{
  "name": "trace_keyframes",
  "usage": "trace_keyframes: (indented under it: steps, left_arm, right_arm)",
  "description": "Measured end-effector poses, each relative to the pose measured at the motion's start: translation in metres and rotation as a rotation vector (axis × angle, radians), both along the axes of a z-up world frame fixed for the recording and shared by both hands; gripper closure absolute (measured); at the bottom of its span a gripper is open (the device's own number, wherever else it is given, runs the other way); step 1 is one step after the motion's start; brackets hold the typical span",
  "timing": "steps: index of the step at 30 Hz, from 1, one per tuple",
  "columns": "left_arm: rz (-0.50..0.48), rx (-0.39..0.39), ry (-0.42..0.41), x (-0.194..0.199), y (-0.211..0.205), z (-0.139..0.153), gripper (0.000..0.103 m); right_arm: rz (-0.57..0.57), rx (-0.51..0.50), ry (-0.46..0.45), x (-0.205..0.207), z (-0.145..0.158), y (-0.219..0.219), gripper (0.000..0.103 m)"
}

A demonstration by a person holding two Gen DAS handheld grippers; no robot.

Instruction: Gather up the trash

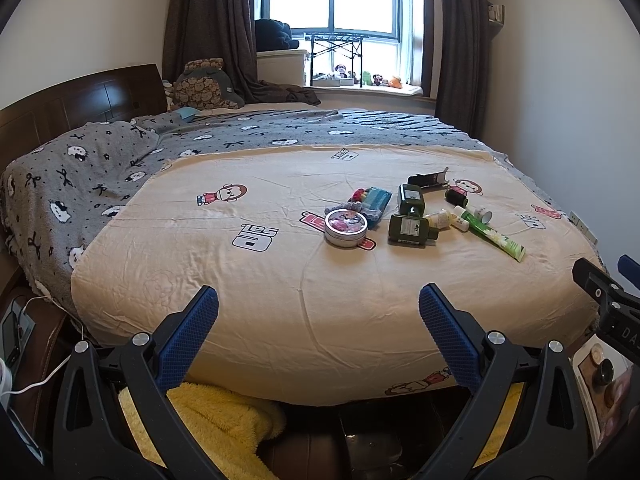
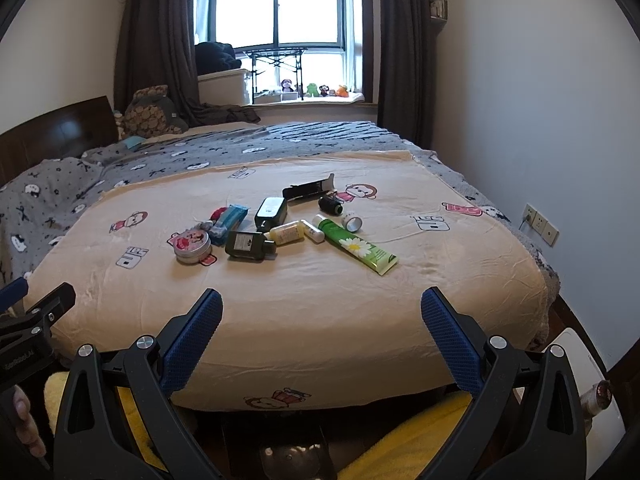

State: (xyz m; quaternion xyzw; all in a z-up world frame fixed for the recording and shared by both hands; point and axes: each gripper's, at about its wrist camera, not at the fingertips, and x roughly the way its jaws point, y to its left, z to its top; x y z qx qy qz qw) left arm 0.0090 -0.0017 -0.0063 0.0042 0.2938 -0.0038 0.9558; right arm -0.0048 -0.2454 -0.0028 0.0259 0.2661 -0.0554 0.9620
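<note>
A bedroom is shown, with a window and dark curtains at the far wall and a bed point(image 2: 280, 300) covered by a cream cartoon-print sheet over a grey blanket. The trash is grouped on the sheet toward the middle of the bed: a round tin point(image 2: 192, 247), 2 dark green bottles point(image 2: 249, 245), a small yellow bottle point(image 2: 286, 233), a green tube point(image 2: 360, 249) printed with a daisy, a black box point(image 2: 306, 191), a small black jar point(image 2: 330, 204), a roll of tape point(image 2: 353, 222) and a blue packet point(image 2: 231, 219). Several items touch or overlap; the green tube lies at the right edge of the group, nearest the right side.

The left tongs point(image 1: 318, 308) are held at the foot of the bed with the jaws spread wide and nothing between them. The right tongs point(image 2: 322, 308) are held just beside them, equally wide open and empty. Both are well apart from the items.

The step in hand is judged to be the start of collection: no item is gripped, and no bin or bag can be identified with certainty. The next move calls for 1 of the tongs to be advanced over the sheet to an outlying item, probably the green tube or the round tin, with the jaws aligned across its narrow dimension before closure. A loose, soft sheet is to be expected under each pick.
</note>
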Motion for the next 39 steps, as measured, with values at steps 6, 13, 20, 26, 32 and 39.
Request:
trace_keyframes:
  steps: [6, 13, 20, 26, 32, 39]
  left_arm:
    - [0.000, -0.001, -0.005, 0.017, 0.003, -0.009, 0.008]
    - [-0.030, 0.034, -0.026, 0.042, -0.002, -0.026, 0.008]
    - [-0.053, 0.037, 0.028, 0.082, 0.006, -0.048, 0.008]
    - [-0.010, 0.084, 0.082, 0.118, 0.025, -0.071, 0.008]
    - [-0.015, 0.096, 0.134, 0.146, 0.040, -0.092, 0.008]
    - [-0.039, 0.104, 0.136, 0.158, 0.046, -0.098, 0.008]
  right_arm:
    - [0.062, 0.037, -0.034, 0.011, -0.011, -0.002, 0.003]
    - [0.046, 0.013, 0.004, 0.038, -0.036, 0.001, 0.003]
    - [0.043, 0.050, 0.014, 0.086, -0.057, 0.006, 0.003]
    - [0.065, 0.104, 0.072, 0.144, -0.077, 0.019, 0.003]
    - [0.106, 0.169, 0.138, 0.197, -0.099, 0.048, 0.004]
    - [0.089, 0.175, 0.224, 0.248, -0.120, 0.068, 0.006]
